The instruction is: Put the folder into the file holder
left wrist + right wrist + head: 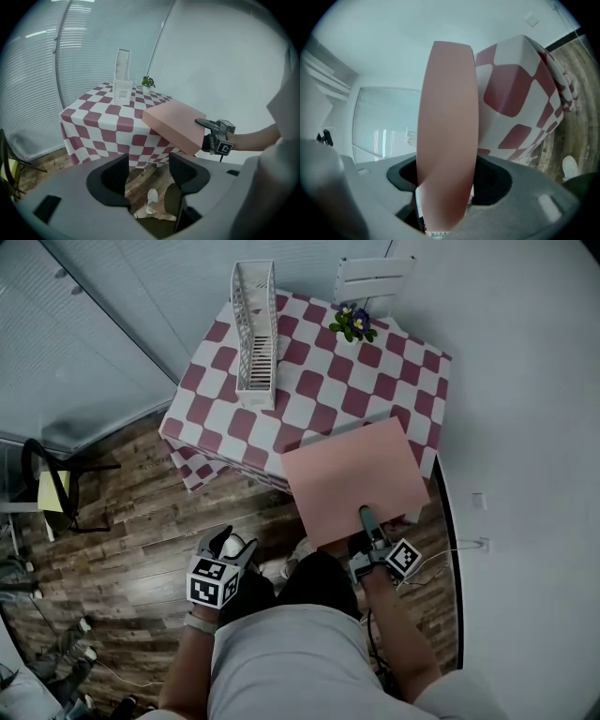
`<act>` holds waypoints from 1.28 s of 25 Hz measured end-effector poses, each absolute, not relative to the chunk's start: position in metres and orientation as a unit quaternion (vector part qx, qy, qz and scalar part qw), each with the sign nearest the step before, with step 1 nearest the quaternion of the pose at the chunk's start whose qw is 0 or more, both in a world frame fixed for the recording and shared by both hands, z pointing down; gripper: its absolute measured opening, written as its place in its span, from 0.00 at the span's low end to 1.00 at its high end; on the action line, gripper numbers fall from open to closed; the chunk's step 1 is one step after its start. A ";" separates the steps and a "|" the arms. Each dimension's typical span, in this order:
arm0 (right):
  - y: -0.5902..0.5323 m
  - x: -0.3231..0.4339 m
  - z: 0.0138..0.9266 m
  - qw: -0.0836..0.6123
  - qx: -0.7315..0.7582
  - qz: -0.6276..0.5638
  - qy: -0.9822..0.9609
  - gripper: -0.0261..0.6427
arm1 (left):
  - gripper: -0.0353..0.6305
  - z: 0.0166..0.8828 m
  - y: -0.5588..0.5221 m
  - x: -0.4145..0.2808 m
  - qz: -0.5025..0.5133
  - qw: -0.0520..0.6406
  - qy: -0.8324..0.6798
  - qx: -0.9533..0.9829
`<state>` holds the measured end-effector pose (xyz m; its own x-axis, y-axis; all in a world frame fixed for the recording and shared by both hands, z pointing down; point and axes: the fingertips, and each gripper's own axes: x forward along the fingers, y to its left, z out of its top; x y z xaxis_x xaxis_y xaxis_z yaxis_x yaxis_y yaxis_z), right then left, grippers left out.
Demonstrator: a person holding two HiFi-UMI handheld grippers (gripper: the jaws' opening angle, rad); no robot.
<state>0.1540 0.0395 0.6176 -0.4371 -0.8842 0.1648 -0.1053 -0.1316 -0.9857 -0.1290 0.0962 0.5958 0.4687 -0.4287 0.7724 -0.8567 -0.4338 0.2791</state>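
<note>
1. Left gripper (149, 173): nearest item, low at the person's left side. Jaws spread, nothing between them; only wood floor (141, 521) and a shoe show beyond.

2. Right gripper (447, 182): jaws pinching the near edge of the folder, one finger lying on its top face.

3. Folder (354, 479): pink, thick, broad. It is held flat and slightly tilted, with its far end over the near corner of the table. I cannot tell whether it still rests on the cloth.

4. Table (309, 381): covered with a red-and-white checked cloth that hangs down its sides.

5. File holder (255, 329): white, slotted, standing on the far left part of the table, well apart from the folder, open top upward.

6. Plant (353, 322): small pot at the far edge, right of the file holder.

Step in hand, as judged: carrying the folder across to the file holder. A single pinch on one edge of so wide a piece is likely to let it droop or swing. The free left gripper could steady the open side or brace the file holder. The folder should be turned on edge, lined up with the long slot, then lowered from above, keeping clear of the plant.
</note>
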 end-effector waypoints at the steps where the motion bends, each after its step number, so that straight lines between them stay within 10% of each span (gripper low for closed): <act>1: 0.039 0.151 0.612 0.314 -0.434 -0.611 0.584 0.47 | 0.43 0.594 0.096 -0.135 0.311 0.339 -0.408 0.789; 32: -0.009 0.011 0.435 0.203 -0.621 -0.338 0.677 0.45 | 0.42 0.513 0.019 -0.310 0.211 0.255 -0.380 0.864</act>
